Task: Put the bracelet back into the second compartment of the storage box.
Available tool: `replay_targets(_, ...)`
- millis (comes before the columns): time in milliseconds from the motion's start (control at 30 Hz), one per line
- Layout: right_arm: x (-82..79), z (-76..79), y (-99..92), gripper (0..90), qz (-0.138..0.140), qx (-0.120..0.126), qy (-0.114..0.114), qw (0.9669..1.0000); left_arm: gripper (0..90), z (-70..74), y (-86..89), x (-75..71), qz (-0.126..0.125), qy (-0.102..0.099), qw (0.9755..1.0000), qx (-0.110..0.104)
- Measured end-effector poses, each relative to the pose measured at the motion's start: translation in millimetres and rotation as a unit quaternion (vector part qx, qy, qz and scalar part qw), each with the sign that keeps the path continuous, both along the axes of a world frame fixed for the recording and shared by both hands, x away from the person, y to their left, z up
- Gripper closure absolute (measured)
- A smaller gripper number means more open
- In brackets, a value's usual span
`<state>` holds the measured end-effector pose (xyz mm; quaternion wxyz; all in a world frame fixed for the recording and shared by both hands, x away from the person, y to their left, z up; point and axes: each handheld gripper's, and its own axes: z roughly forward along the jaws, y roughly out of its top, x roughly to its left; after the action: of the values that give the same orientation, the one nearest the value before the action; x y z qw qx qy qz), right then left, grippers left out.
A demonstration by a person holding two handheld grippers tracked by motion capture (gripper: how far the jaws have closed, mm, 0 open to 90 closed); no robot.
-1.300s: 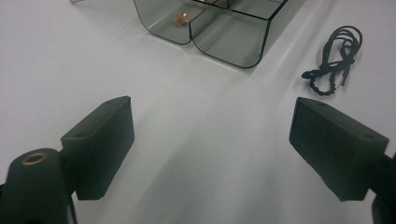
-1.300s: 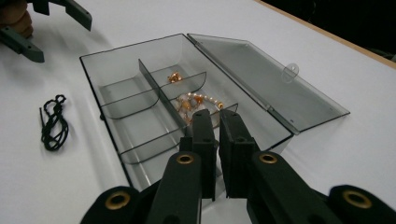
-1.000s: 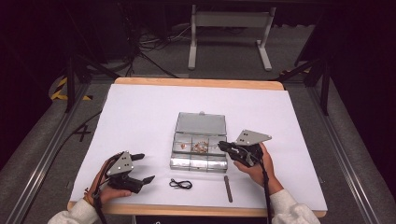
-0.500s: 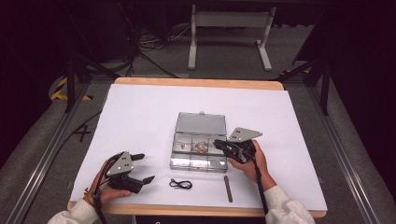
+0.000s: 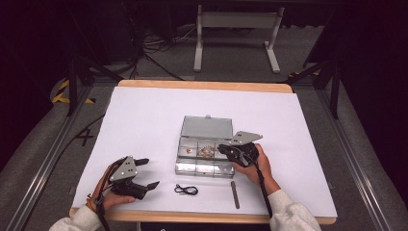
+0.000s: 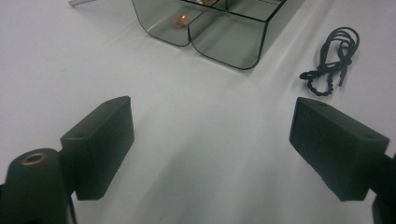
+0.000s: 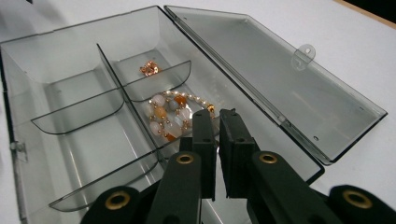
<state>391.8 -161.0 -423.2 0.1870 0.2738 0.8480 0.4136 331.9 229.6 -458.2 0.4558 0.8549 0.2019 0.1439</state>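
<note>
A clear plastic compartment box (image 5: 204, 168) lies open mid-table, its lid (image 5: 207, 127) folded back flat. A bracelet (image 7: 168, 116) of white and orange beads lies in one middle compartment, and a small gold piece (image 7: 150, 68) in the one beyond it. My right gripper (image 5: 222, 148) is shut, its tips (image 7: 215, 114) over the near end of the bracelet (image 5: 206, 151); I cannot tell whether they pinch it. My left gripper (image 5: 149, 172) rests open at the table's front left, its jaws (image 6: 212, 144) wide apart over bare white paper, short of the box (image 6: 224, 44).
A knotted black cord (image 5: 186, 189) lies in front of the box, also to the right in the left gripper view (image 6: 332, 63). A thin grey strip (image 5: 235, 194) lies near the front edge. White paper covers the wooden table; a metal stand sits on the floor beyond.
My right gripper has moved left and down from the box's right side to over its middle compartments. The left gripper has stayed put.
</note>
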Motion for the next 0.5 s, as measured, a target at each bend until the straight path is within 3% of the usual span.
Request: replay_targets(500, 3.9, -7.8, 0.8, 85.3, -0.01, -0.023, 0.016, 0.9996, 14.8, -0.1, -0.1, 0.3, -0.001, 0.0, 1.0, 0.0)
